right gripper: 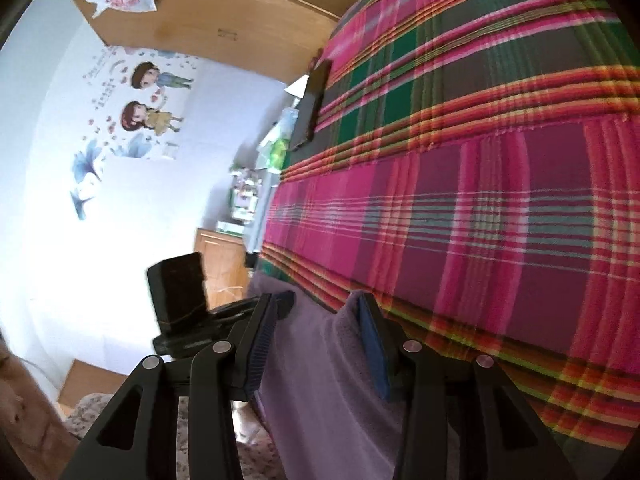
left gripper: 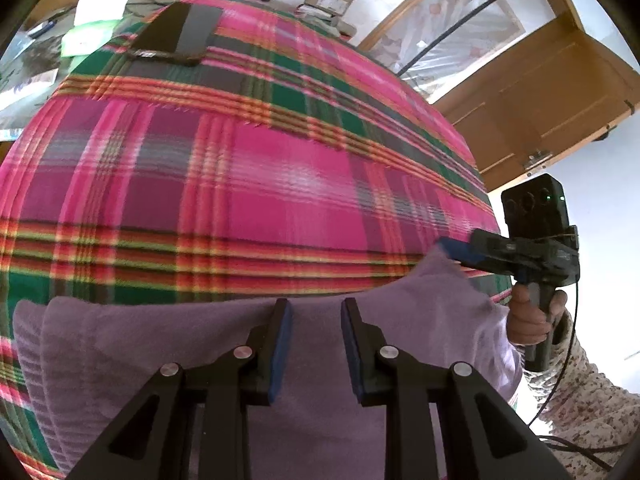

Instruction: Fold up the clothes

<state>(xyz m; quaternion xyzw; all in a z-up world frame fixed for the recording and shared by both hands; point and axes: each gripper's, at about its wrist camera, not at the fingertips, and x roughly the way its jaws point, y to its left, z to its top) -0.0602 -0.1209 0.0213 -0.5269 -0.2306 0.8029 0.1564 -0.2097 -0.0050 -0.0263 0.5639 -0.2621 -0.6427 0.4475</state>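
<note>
A purple fleece cloth (left gripper: 320, 360) lies along the near edge of the plaid bed. My left gripper (left gripper: 316, 312) is open just above the cloth's far edge, with cloth showing in the gap and under both fingers. In the left wrist view my right gripper (left gripper: 454, 251) is at the cloth's right corner, which rises up to its blue pads. The right wrist view shows that gripper (right gripper: 316, 308) rolled on its side and open. The purple cloth (right gripper: 320, 380) runs between its fingers, and a fold drapes over the right fingertip (right gripper: 366, 320). The left gripper (right gripper: 282, 302) is close beside it.
A pink, green and orange plaid blanket (left gripper: 260, 160) covers the bed. A dark flat device (left gripper: 176, 34) lies at its far end, with boxes and clutter behind it. A wooden door (left gripper: 540, 92) stands to the right. A hand (left gripper: 528, 320) in a patterned sleeve holds the right gripper's handle.
</note>
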